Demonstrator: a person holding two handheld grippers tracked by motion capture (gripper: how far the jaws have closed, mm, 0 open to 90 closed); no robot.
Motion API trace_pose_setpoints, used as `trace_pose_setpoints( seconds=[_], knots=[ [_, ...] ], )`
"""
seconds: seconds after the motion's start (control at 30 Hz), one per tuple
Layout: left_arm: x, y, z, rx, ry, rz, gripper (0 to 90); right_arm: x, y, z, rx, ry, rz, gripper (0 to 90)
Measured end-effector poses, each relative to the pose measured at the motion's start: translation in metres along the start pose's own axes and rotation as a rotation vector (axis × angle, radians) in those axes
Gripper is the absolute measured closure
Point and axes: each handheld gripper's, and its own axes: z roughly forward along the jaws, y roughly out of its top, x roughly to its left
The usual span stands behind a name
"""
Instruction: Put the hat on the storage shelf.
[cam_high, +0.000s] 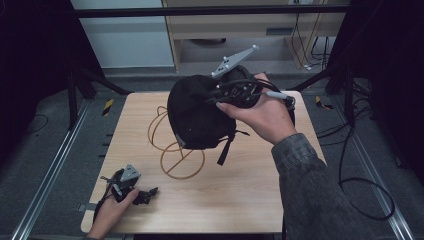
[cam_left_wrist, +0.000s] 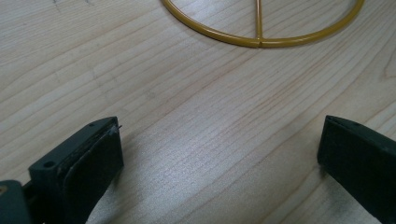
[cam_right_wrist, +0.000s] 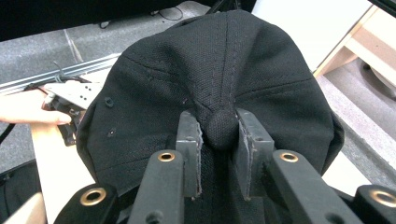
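A black cap (cam_high: 197, 112) hangs above the middle of the wooden table (cam_high: 240, 200), its strap dangling below. My right gripper (cam_high: 239, 92) holds it up; in the right gripper view both jaws are clamped on the cap's top button (cam_right_wrist: 221, 129), with the cap's crown (cam_right_wrist: 224, 65) spreading beyond them. A yellow wire frame (cam_high: 172, 145) of rings lies on the table under and left of the cap. My left gripper (cam_high: 145, 196) rests at the table's front left corner, jaws wide apart over bare wood, with a yellow ring (cam_left_wrist: 261, 28) of the frame just ahead.
Black cables (cam_high: 360, 185) trail over the grey floor right of the table. Metal rails (cam_high: 45, 175) run along the table's left side. A pale cabinet (cam_high: 250, 30) stands behind the table.
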Motion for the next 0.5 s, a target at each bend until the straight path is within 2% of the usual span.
trace_pose_setpoints(
  seconds=[0.5],
  knots=[
    [0.0,0.0,0.0,0.0,0.0,0.0,0.0,0.008,0.027,0.027,0.022,0.031,-0.024,73.5]
  ],
)
